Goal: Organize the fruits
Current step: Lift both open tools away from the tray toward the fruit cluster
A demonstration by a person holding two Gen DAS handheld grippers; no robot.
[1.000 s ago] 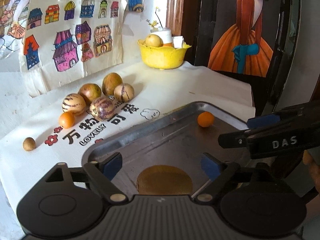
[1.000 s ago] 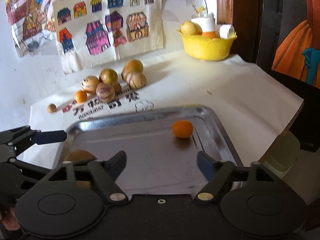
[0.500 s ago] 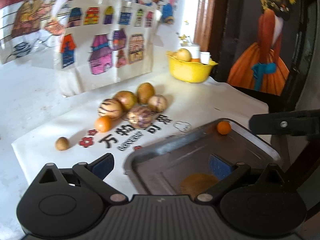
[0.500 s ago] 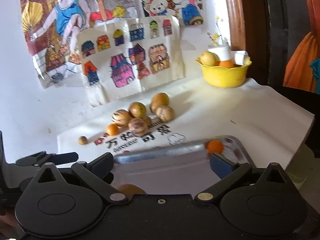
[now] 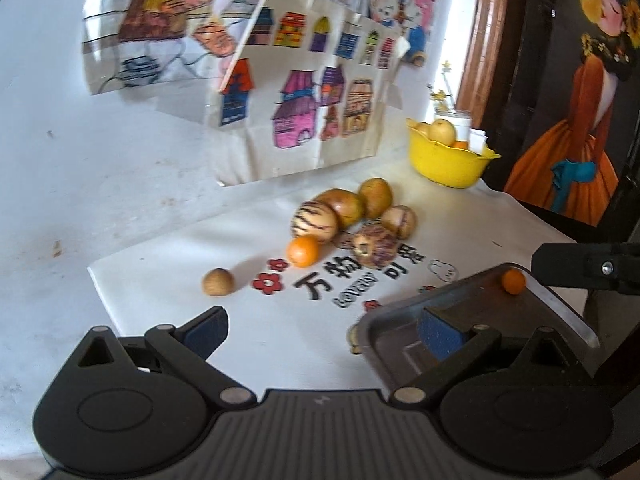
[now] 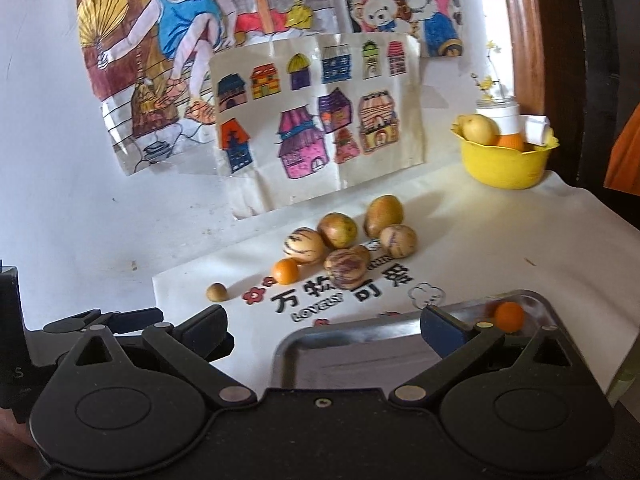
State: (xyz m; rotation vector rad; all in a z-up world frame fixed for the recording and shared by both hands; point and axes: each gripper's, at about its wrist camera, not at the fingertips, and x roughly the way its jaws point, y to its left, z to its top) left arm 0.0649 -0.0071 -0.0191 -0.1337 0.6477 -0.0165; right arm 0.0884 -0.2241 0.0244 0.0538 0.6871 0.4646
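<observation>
Left gripper (image 5: 324, 332): jaws have just been opening, now spread wide, nothing between them. Right gripper (image 6: 324, 330): same, wide and empty. Metal tray (image 6: 352, 338) sits just below both; one small orange (image 6: 509, 316) in its far corner. Loose fruit cluster (image 6: 348, 242) lies beyond on the printed cloth (image 5: 240, 312).

Risks:
- Round fruit may roll when nudged.
- Tightly packed cluster; one jaw could knock neighbours.
- Tray's near end hidden, contents possibly unseen.
</observation>
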